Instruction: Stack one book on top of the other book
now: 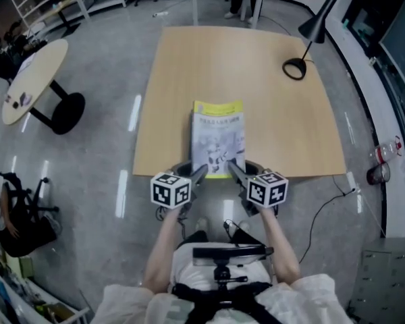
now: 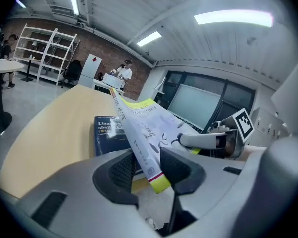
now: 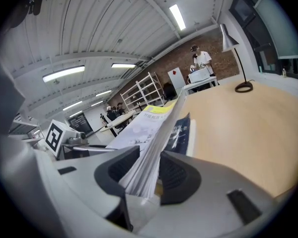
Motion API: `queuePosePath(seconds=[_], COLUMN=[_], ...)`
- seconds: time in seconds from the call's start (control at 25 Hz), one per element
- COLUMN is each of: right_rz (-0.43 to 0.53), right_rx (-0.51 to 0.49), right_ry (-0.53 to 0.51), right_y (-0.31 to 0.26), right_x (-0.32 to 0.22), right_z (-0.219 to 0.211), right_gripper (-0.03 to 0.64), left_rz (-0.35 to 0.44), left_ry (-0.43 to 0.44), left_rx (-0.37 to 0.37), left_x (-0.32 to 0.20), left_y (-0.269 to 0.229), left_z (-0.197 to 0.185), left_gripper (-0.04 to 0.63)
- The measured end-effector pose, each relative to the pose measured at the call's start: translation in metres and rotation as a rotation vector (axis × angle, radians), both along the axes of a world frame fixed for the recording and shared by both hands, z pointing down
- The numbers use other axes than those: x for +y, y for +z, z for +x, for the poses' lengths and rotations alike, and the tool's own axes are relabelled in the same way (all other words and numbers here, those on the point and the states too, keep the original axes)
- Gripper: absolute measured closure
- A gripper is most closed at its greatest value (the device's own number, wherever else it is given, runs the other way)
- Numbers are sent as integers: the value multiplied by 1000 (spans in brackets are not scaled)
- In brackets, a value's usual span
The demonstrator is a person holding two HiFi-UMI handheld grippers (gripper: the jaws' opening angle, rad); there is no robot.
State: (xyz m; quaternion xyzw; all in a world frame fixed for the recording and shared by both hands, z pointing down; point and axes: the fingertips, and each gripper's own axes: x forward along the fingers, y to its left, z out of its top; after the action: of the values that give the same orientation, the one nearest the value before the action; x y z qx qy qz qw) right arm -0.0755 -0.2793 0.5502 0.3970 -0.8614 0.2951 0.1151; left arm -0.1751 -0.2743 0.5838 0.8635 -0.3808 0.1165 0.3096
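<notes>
I am holding the white-and-yellow book point(image 1: 219, 137) with both tools at once, each gripping one near corner. The left hand-held gripper point(image 2: 146, 167) is clamping its jaws on the spine side of the book, where a yellow band is sticking out towards the camera. The right hand-held gripper point(image 3: 149, 175) is pinching the page edges on the opposite side, with both pads pressing on the paper. The book is hanging over the near edge of the counter point(image 1: 189, 66), its near end tilting up. Underneath it a dark blue book point(image 2: 108, 133) is lying flat on the counter, and the head view is not showing it because the upper book is covering it. I cannot tell whether the two books are touching at the far end. A black lamp point(image 1: 310, 36) is standing at the far right corner of the counter.
</notes>
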Motion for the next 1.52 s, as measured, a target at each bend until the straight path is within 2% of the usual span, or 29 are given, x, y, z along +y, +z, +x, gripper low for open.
queuePosePath(seconds=[0.12, 0.2, 0.48, 0.68, 0.96, 1.08, 1.2, 1.36, 1.4, 1.48, 1.52], right_rz=[15, 19, -29, -84, -103, -128, -150, -99, -83, -33, 5], right_rx=[53, 85, 127, 213, 171, 136, 149, 186, 193, 247, 303], right_ry=[3, 0, 20, -24, -18, 2, 9, 44, 59, 84, 87], right_y=[1, 5, 30, 73, 81, 85, 92, 91, 90, 89, 88], right_x=[-6, -12, -25, -36, -38, -38, -37, -38, -38, -41, -43], right_z=[-36, -42, -37, -31, -26, -24, -22, -20, -19, -14, -11], right_gripper=[492, 492, 492, 489, 488, 486, 477, 463, 459, 439, 374], left_rz=[-16, -31, -73, -148, -149, -136, -120, -93, -69, 19, 73], left_ry=[20, 22, 59, 35, 21, 25, 21, 7, -6, -78, -130], left_rx=[-17, -21, -59, -119, -97, -90, -77, -65, -89, -187, -242], left_x=[-9, -14, -29, -35, -36, -34, -34, -35, -36, -40, -44], left_y=[1, 6, 28, 70, 76, 78, 77, 75, 74, 72, 72], left_z=[-35, -41, -34, -29, -28, -30, -29, -30, -31, -41, -50], left_gripper=[449, 449, 449, 449, 448, 448, 443, 442, 436, 394, 283])
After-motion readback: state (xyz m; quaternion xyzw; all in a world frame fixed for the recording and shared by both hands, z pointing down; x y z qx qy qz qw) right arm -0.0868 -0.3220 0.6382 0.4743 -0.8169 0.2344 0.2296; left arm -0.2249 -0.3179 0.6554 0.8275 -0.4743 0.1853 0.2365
